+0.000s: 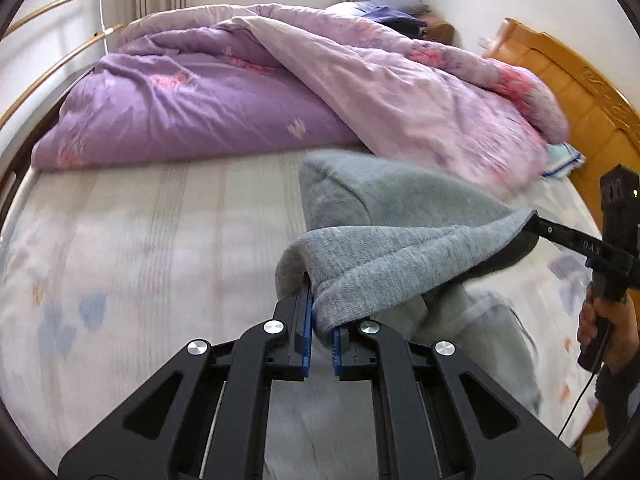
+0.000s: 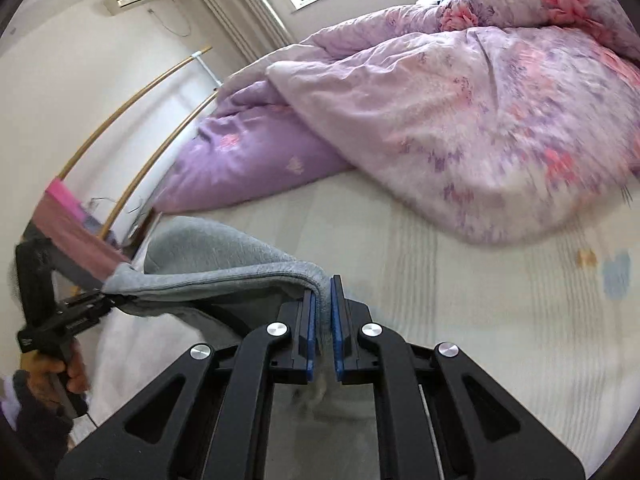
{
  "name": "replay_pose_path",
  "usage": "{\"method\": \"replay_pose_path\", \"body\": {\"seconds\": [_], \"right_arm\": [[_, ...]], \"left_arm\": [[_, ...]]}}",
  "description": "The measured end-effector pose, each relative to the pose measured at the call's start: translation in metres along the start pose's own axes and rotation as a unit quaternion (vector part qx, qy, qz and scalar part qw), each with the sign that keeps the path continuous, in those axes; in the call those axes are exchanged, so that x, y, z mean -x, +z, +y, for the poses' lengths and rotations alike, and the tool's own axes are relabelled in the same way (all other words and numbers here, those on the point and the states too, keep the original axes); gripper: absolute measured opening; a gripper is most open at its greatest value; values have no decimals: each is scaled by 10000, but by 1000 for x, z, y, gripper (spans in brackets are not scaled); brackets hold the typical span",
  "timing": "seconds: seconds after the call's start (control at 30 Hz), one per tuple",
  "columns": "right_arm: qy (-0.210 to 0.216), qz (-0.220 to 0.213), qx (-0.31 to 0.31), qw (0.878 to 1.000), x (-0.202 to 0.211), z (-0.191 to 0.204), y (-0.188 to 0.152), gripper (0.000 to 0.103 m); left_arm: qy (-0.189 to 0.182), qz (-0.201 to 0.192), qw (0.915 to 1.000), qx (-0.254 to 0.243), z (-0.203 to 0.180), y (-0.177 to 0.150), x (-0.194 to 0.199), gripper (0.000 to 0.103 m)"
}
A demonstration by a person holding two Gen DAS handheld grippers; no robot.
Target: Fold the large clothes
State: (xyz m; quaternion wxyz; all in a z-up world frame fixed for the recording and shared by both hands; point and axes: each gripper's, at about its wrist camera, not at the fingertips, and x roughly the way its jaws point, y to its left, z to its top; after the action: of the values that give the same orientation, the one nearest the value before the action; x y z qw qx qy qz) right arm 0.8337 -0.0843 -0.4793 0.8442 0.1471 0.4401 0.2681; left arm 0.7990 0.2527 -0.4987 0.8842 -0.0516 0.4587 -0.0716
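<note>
A grey knitted garment (image 1: pixel 404 256) hangs above the striped bed sheet (image 1: pixel 152 240), stretched between both grippers. My left gripper (image 1: pixel 321 320) is shut on one end of its ribbed hem; the cloth drapes over the blue pads (image 1: pixel 307 328). My right gripper (image 1: pixel 538 226) holds the other end at the right of the left wrist view. In the right wrist view my right gripper (image 2: pixel 323 320) is shut on the grey garment (image 2: pixel 224 268), and my left gripper (image 2: pixel 108 300) pinches the far end at the left. The garment's body hangs down toward the sheet.
A crumpled purple and pink floral duvet (image 1: pixel 280 92) fills the far half of the bed. A wooden headboard (image 1: pixel 576 92) stands at the right. Curved wooden rails (image 1: pixel 52 68) run along the left side. Pillows (image 1: pixel 392 10) lie at the far end under a window.
</note>
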Motion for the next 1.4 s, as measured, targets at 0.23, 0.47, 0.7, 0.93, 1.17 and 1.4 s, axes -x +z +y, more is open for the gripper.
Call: {"method": "replay_pose_path", "body": {"seconds": [0.23, 0.47, 0.7, 0.93, 1.17, 1.4], "right_arm": [[-467, 933, -301, 9941, 42, 26, -111, 11], [-981, 1823, -1317, 9694, 50, 6, -183, 15], [-802, 1281, -1406, 9785, 63, 33, -159, 27], [-636, 1848, -1693, 9660, -23, 3, -171, 27], [-438, 1670, -2334, 9569, -7, -27, -150, 41], [-614, 1294, -2678, 9528, -28, -49, -66, 61]], "left_arm": [[-411, 916, 9926, 680, -7, -122, 32, 17], [-292, 1528, 9782, 1377, -11, -197, 39, 63], [-568, 710, 9649, 2464, -2, -181, 60, 80], [-635, 1003, 9713, 2061, -36, -135, 0, 80], [-804, 647, 9623, 2517, -21, -100, -2, 81], [-472, 1291, 9425, 3047, 6, -46, -82, 85]]}}
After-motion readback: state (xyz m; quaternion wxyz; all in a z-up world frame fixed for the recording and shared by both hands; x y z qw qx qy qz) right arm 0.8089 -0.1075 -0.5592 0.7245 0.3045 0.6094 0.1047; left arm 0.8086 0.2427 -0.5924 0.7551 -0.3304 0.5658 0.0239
